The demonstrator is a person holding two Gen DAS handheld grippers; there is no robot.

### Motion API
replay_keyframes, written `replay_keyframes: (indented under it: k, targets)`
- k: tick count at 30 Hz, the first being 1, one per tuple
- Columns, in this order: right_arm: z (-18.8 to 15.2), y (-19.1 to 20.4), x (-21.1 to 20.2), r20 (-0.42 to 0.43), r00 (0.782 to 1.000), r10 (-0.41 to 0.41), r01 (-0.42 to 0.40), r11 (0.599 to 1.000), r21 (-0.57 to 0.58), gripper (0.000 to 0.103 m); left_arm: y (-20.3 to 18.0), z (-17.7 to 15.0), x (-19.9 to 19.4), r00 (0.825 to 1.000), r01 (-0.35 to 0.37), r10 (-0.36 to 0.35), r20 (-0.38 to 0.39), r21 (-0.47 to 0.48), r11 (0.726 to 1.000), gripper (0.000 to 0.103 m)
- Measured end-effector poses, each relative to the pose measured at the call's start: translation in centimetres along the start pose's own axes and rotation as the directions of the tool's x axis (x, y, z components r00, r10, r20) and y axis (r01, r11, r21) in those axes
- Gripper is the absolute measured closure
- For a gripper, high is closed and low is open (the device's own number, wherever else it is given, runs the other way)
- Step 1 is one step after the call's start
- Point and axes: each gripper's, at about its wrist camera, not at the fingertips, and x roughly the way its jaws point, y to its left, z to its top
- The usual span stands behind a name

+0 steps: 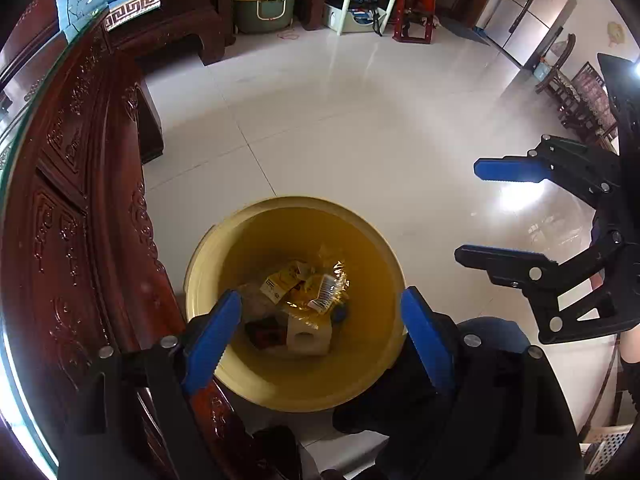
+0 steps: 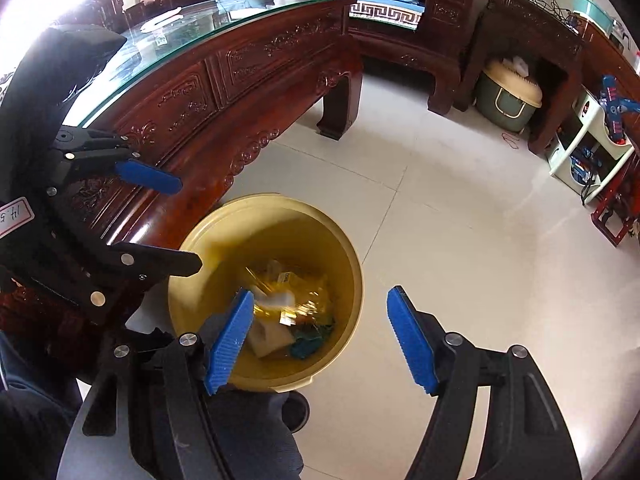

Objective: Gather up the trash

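Note:
A round yellow bin point(image 1: 216, 240) stands on the tiled floor against a carved wooden table. Crumpled yellow wrappers point(image 1: 304, 288) and a white box point(image 1: 308, 336) lie in its bottom. My left gripper point(image 1: 320, 340) hangs over the bin mouth, pointing down, open, with nothing between its blue pads. In the right wrist view the same bin point(image 2: 352, 264) and its trash point(image 2: 288, 304) lie under my right gripper point(image 2: 320, 340), which is open and holds nothing. The left gripper point(image 2: 184, 224) shows there at the left, the right gripper point(image 1: 480, 216) in the left wrist view at the right.
The dark carved table point(image 2: 224, 80) with a glass top borders the bin on one side. A person's dark trouser leg point(image 1: 400, 408) is beside the bin. A green and beige tub point(image 2: 508, 96), a white shelf point(image 2: 580, 140) and a red stool point(image 1: 416, 24) stand farther off on pale floor tiles point(image 1: 360, 120).

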Motion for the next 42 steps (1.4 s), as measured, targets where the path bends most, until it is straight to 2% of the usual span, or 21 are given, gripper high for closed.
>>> replay_keyframes:
  k: [5, 11, 20, 24, 26, 28, 32, 38, 42]
  targets:
    - [0.1, 0.8, -0.3, 0.007, 1.000, 0.007, -0.007, 1.000, -0.004, 0.036, -0.3, -0.6, -1.5, 0.999, -0.007, 0.008, 0.043, -0.007, 1.000, 0.021]
    - [0.6, 2.4, -1.6, 0.031, 1.000, 0.004, -0.003, 1.000, -0.031, 0.033, -0.6, -2.2, -4.3, 0.992, -0.064, 0.066, 0.111, -0.021, 0.998, 0.021]
    - [1.9, 6.2, -4.0, 0.098, 0.995, -0.036, 0.044, 0.995, -0.089, 0.032, 1.7, -6.1, -10.2, 0.953, -0.127, 0.157, 0.258, -0.128, 0.984, 0.016]
    - [2.7, 8.7, -5.1, 0.127, 0.992, -0.016, 0.031, 0.993, -0.118, 0.030, 4.0, -8.3, -13.0, 0.928, -0.169, 0.231, 0.292, -0.220, 0.961, 0.016]
    - [3.1, 10.1, -5.5, 0.142, 0.990, 0.002, 0.018, 0.990, -0.139, 0.029, 5.2, -9.7, -14.5, 0.912, -0.186, 0.269, 0.309, -0.273, 0.944, 0.013]
    - [3.7, 11.7, -5.9, 0.164, 0.986, 0.014, 0.012, 0.987, -0.157, 0.023, 6.2, -11.2, -16.1, 0.891, -0.207, 0.311, 0.331, -0.314, 0.927, 0.004]
    - [4.8, 15.6, -6.5, 0.206, 0.977, 0.054, -0.014, 0.981, -0.192, 0.020, 7.9, -14.1, -18.7, 0.853, -0.255, 0.390, 0.348, -0.374, 0.892, 0.004]
    - [6.6, 20.6, -6.8, 0.232, 0.964, 0.128, -0.074, 0.971, -0.226, 0.019, 10.9, -18.4, -21.7, 0.819, -0.272, 0.462, 0.341, -0.479, 0.835, 0.004]
    - [7.9, 23.5, -6.7, 0.245, 0.956, 0.162, -0.101, 0.964, -0.245, 0.017, 12.8, -21.4, -23.9, 0.786, -0.289, 0.517, 0.339, -0.539, 0.791, 0.004]
